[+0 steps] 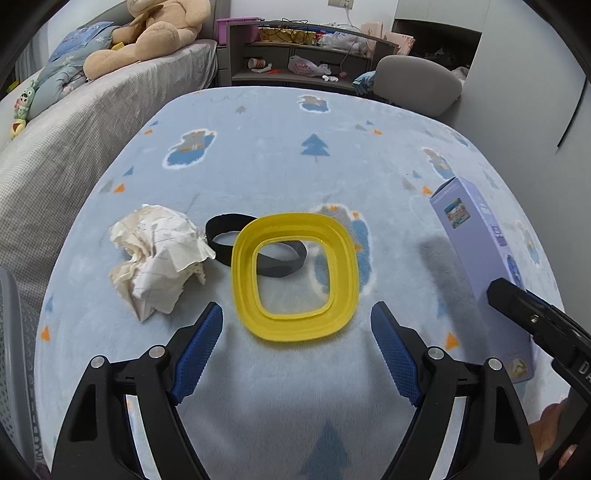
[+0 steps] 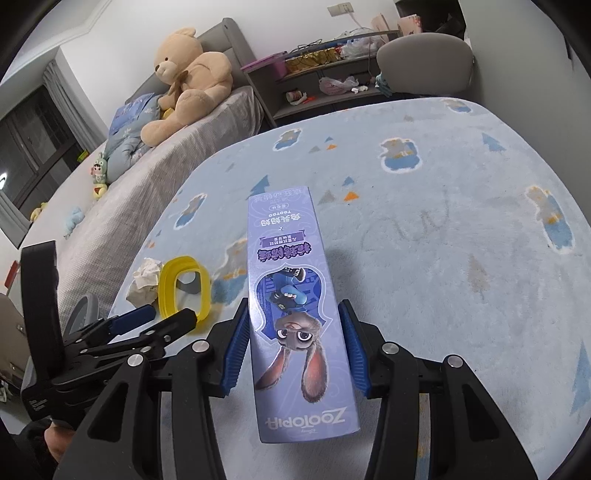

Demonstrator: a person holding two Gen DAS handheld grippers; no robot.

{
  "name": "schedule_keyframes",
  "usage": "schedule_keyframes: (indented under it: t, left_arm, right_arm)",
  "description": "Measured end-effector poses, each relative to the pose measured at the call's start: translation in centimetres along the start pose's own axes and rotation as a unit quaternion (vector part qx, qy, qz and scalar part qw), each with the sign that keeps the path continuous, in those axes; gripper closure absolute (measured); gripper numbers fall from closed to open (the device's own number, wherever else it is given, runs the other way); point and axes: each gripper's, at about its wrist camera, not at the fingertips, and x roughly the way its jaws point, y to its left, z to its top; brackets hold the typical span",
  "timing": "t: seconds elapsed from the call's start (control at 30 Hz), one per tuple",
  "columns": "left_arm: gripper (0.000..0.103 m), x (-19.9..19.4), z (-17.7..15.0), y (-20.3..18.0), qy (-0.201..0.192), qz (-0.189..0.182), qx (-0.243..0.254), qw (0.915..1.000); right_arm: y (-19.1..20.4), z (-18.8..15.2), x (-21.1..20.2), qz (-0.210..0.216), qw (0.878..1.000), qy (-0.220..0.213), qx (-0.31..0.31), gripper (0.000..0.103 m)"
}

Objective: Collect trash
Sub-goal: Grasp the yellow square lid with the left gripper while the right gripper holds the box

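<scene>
A yellow square plastic ring (image 1: 295, 277) lies on the blue blanket-covered table (image 1: 280, 155), just ahead of my open, empty left gripper (image 1: 297, 314). A crumpled paper ball (image 1: 159, 254) sits left of it, and a black band (image 1: 255, 247) lies partly under the ring. My right gripper (image 2: 295, 314) is shut on a purple Zootopia box (image 2: 295, 295), its pads against both long sides. The box also shows in the left wrist view (image 1: 484, 266), with the right gripper (image 1: 532, 317) at it. The ring (image 2: 184, 291), paper (image 2: 146, 282) and left gripper (image 2: 162, 319) show left in the right wrist view.
A grey bed (image 1: 74, 147) with a teddy bear (image 1: 155, 29) runs along the table's left side. A shelf unit (image 1: 303, 55) and a grey chair (image 1: 417, 83) stand behind the far edge. A grey mesh bin rim (image 1: 11, 350) shows at the left.
</scene>
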Motion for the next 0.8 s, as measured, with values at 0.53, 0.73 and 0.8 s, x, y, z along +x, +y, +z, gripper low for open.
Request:
schedule_keyframes:
  t: [0.53, 0.73, 0.8]
  left_arm:
    - [0.036, 1.7, 0.5, -0.3, -0.002, 0.023, 0.008, 0.9997]
    - [0.036, -1.3, -0.7, 0.0, -0.021, 0.014, 0.014, 0.9996]
    - [0.036, -2.5, -1.0, 0.2, -0.029, 0.011, 0.013, 0.9994]
  right_arm:
    - [-0.9, 0.0, 0.5, 0.002, 1.000, 0.004, 0.012, 0.057]
    - [-0.2, -0.1, 0.3, 0.000, 1.000, 0.004, 0.004, 0.057]
    - [0.3, -0.2, 0.0, 0.002, 1.000, 0.004, 0.001, 0.057]
